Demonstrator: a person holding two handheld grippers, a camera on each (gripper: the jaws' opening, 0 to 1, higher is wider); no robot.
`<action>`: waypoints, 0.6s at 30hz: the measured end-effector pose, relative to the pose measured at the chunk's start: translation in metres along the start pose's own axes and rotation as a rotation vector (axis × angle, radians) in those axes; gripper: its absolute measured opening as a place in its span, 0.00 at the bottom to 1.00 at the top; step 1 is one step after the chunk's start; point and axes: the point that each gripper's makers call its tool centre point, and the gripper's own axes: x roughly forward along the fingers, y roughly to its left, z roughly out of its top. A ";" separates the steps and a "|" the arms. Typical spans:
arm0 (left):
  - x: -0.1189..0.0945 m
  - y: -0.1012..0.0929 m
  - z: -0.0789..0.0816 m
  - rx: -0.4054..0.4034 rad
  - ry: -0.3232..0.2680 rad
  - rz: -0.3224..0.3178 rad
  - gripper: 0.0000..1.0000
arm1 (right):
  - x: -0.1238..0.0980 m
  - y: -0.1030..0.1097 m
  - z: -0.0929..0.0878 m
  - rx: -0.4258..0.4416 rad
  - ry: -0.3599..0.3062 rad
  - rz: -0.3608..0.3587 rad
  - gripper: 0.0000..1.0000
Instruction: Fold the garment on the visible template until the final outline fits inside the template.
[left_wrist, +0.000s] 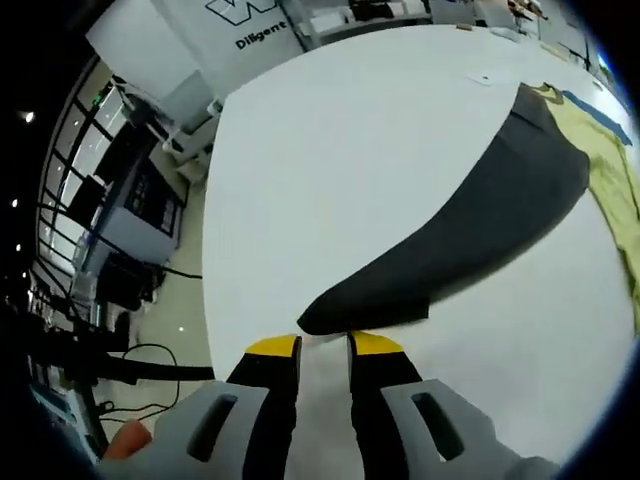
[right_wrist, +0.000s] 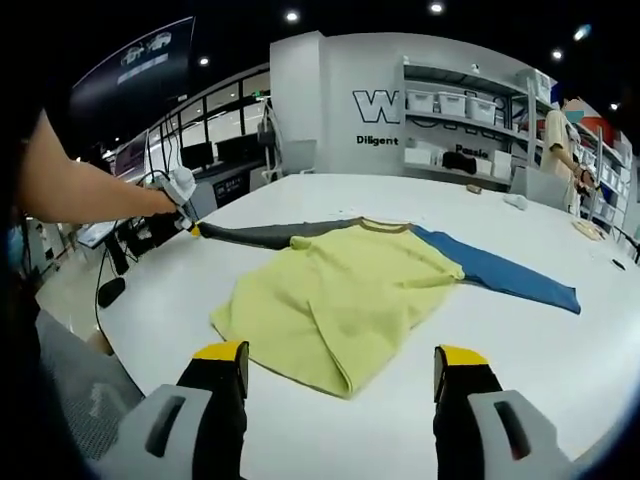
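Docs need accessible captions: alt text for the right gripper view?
A yellow shirt with one grey sleeve and one blue sleeve lies half-folded on a white table. The right gripper hovers open before it, while the left gripper is at the grey sleeve's cuff.

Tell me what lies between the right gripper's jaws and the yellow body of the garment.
Only bare white table. In the right gripper view, the right gripper stands open, short of the garment's yellow body; nothing sits on that stretch.
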 end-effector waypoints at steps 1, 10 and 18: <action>0.000 0.000 0.000 -0.009 -0.002 0.002 0.17 | 0.000 0.000 0.000 0.000 0.000 0.000 0.77; -0.019 0.010 -0.005 -0.064 -0.045 0.034 0.16 | -0.002 0.001 0.006 -0.001 -0.025 0.004 0.77; -0.044 0.014 -0.001 -0.122 -0.114 0.043 0.17 | -0.003 0.004 0.010 -0.012 -0.045 0.012 0.77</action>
